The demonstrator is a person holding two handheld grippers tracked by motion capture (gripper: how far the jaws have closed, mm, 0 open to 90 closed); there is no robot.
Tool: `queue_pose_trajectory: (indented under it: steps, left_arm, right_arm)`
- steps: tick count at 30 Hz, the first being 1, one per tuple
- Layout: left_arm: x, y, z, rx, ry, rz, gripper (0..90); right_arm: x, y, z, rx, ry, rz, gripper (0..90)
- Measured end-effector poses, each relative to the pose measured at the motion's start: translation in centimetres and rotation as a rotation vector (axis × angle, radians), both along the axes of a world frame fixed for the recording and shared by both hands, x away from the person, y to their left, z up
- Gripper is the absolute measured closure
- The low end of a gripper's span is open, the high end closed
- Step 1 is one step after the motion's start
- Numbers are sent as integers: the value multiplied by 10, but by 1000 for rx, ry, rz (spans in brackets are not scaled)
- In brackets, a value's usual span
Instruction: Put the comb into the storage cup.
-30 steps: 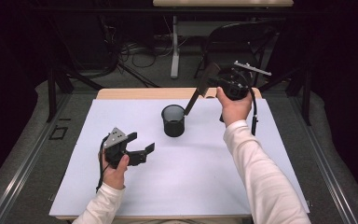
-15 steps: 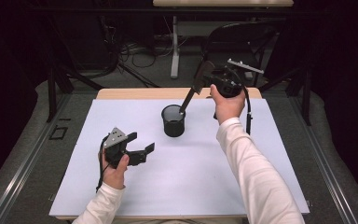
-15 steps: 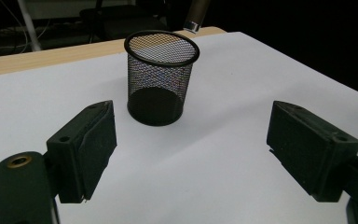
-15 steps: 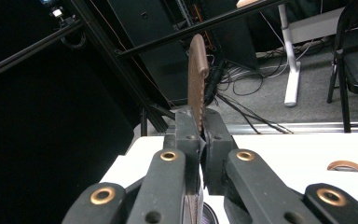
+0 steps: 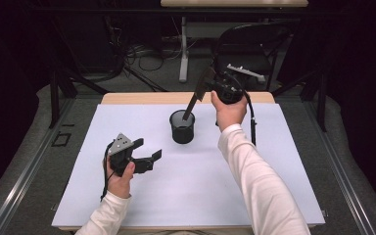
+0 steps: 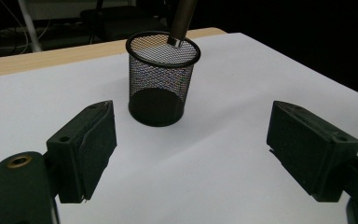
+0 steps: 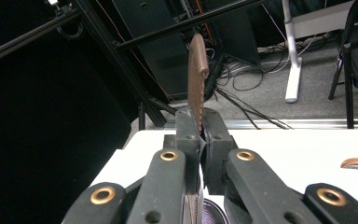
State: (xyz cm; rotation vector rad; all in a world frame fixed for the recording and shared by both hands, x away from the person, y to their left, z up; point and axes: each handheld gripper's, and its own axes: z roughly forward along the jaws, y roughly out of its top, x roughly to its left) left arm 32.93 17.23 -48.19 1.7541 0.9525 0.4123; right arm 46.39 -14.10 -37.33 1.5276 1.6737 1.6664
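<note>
Nearest the person, the left hand-held gripper rests low over the white tabletop, gripped by the left hand, its jaws spread wide apart with nothing between them; the grey three-cornered plate sits on top of it. In the left gripper view the two black jaws frame the bare white surface, and the black mesh cup stands upright beyond them, roughly midway between the jaws but well apart from both. Farther off, in the high view, the mesh cup stands on the tabletop toward its far edge, just left of the right hand. The right hand-held gripper is raised above and beyond the cup, its jaws closed tight on a slim brown tool that slants down from the jaws, its lower end at the cup's rim and seemingly just inside. The right gripper view shows the same tool as a thin brown strip pinched edge-on between the jaws and standing up past them. What kind of tool it is cannot be told.
</note>
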Motion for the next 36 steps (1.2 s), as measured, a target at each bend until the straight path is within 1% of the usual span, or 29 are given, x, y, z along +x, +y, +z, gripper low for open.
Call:
queue_pose_trajectory:
  steps: [11, 17, 22, 36]
  left_arm:
    - [0, 3, 1, -5, -6, 9, 161]
    - [0, 2, 1, -3, -6, 5, 161]
    - [-1, 3, 1, -4, -6, 11, 161]
    - [0, 3, 1, -4, -5, 7, 160]
  right_arm:
    - [3, 13, -9, -13, 7, -2, 880]
    - [4, 19, -16, -26, 15, 3, 880]
    - [6, 20, -23, -27, 24, 0, 880]
    - [9, 23, -39, -35, 52, 3, 880]
